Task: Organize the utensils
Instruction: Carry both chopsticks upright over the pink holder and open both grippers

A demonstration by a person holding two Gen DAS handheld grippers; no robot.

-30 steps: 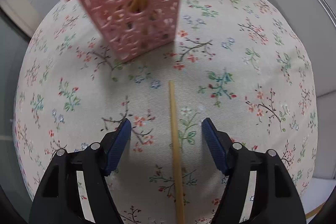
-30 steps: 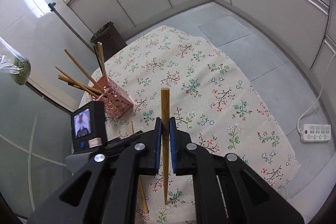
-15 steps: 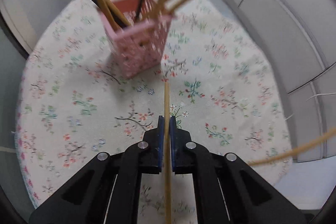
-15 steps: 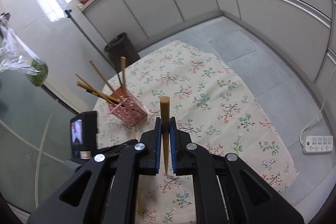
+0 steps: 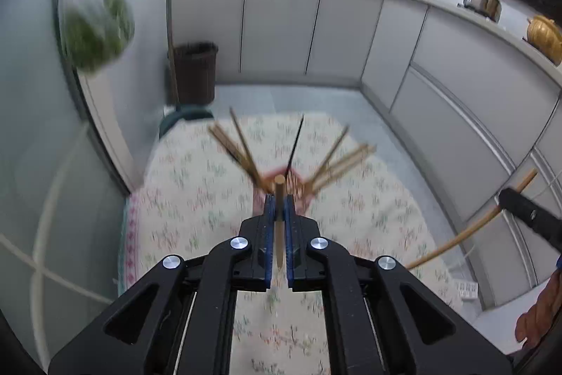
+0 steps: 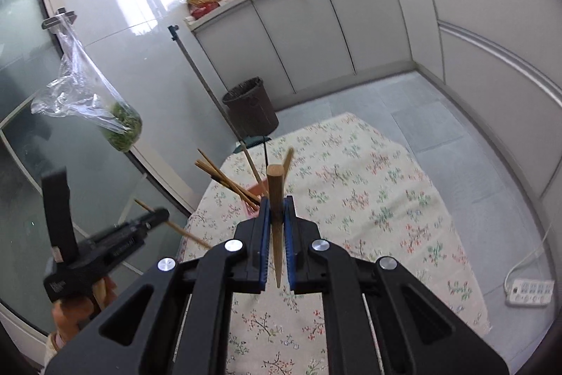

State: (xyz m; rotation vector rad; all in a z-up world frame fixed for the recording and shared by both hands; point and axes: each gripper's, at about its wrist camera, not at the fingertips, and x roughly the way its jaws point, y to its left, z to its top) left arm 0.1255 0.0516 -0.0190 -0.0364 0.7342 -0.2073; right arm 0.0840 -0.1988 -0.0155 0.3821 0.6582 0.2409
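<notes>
Wooden and pale, one chopstick point(image 5: 279, 227) is sitting pinched between the blue pads of the left gripper point(image 5: 279, 199), whose fingers are pressing together on it; the stick is pointing forward along the fingers, its blunt end just past the tips. The right gripper point(image 6: 277, 204) is likewise clamping a second chopstick point(image 6: 275, 217) between its blue pads, thick end ahead, tapered tip hanging back between the arms. Both tools are hanging in the air above the flowered tablecloth point(image 6: 368, 209). In the right wrist view the left gripper is showing at the lower left with its stick crossing through the tips.

Just beyond both sets of fingertips, a pink slotted holder point(image 5: 300, 190) is standing on the cloth, mostly hidden behind the pads and blurred in the left view. Inside it, several wooden chopsticks point(image 5: 242, 146) are fanning outward to both sides, with one thin dark stick point(image 5: 295, 143) rising near the middle.

Farther off, past the table's far edge, a dark woven bin point(image 6: 250, 106) is standing on the tiled floor against the grey cabinets; its contents cannot be seen.
</notes>
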